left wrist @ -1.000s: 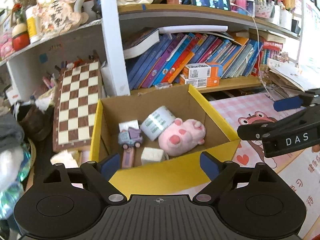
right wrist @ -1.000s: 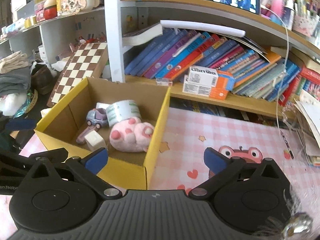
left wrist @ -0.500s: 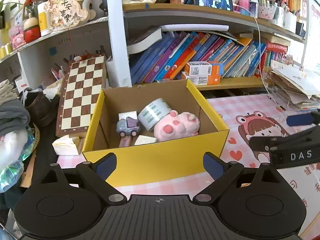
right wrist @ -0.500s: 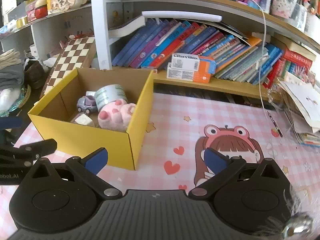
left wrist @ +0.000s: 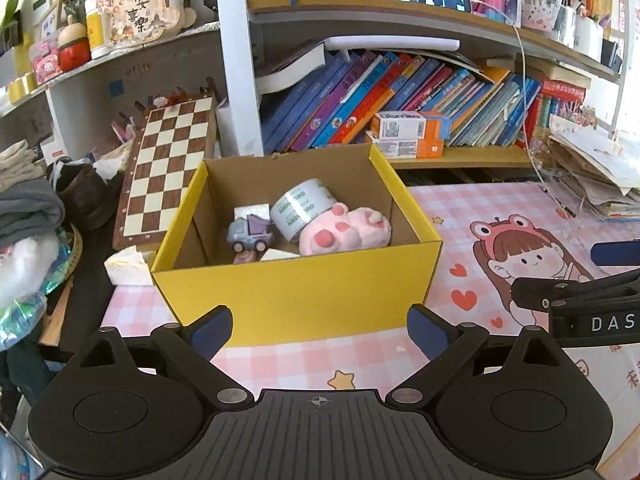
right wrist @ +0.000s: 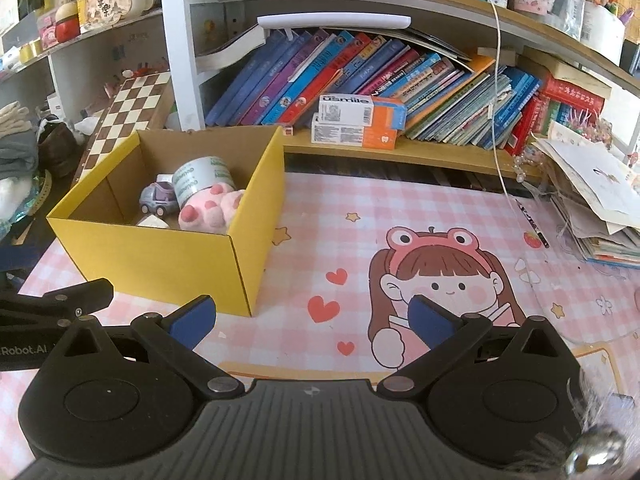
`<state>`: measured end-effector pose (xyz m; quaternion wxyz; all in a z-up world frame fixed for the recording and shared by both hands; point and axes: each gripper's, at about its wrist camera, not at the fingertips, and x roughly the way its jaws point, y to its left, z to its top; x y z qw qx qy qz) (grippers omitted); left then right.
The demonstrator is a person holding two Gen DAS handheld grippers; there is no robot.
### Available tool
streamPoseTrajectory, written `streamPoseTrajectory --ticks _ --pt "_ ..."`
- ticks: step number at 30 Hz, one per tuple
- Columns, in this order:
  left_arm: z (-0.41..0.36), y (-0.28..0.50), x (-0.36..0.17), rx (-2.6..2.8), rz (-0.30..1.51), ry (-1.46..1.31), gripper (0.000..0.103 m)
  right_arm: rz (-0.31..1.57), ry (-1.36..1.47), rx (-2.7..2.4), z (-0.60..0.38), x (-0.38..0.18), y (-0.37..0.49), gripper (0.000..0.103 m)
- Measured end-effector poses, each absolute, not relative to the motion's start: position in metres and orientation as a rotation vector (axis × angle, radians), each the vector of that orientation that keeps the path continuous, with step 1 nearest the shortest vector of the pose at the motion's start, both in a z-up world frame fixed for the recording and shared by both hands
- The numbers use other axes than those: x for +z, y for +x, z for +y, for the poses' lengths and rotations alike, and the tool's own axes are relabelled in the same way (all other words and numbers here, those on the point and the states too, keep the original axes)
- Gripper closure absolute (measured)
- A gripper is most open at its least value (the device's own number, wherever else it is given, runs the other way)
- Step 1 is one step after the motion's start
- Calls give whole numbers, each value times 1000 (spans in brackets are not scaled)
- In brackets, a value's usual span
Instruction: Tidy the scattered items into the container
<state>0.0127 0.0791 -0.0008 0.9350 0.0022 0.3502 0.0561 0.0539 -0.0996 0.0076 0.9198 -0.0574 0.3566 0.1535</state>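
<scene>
The left claw (left wrist: 319, 330) stands wide with nothing between its blue pads (left wrist: 211, 330), touching nothing. Just ahead of it sits the yellow cardboard box (left wrist: 296, 300) on the pink checked worktop (left wrist: 472, 216). Inside the box, beyond the claw, lie a pink plush paw (left wrist: 344, 234), a roll of clear tape (left wrist: 302, 208) with green print too small to read, a lilac toy truck (left wrist: 250, 234) and white blocks (left wrist: 251, 212).

The right claw (right wrist: 312, 320) is also spread wide and empty, above the cartoon girl print (right wrist: 436, 276); the box is ahead to its left. Far ahead of it, on the shelf, an orange and white carton (right wrist: 360, 106) reads "usmile". The other claw's body reads "DAS" in the left view and "Robot.AI" in the right view.
</scene>
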Motion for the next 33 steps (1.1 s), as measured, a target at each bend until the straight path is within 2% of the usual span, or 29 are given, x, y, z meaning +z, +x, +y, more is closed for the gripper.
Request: streamPoseTrajectory --ticks 9,15,33 --pt "79 13 -7 146 754 -30 7 741 -119 311 -101 6 52 0" --pt "81 13 -9 154 767 -38 2 748 -131 322 -97 5 51 0" --pt "80 12 -10 149 769 -33 1 759 -147 324 -96 5 51 0"
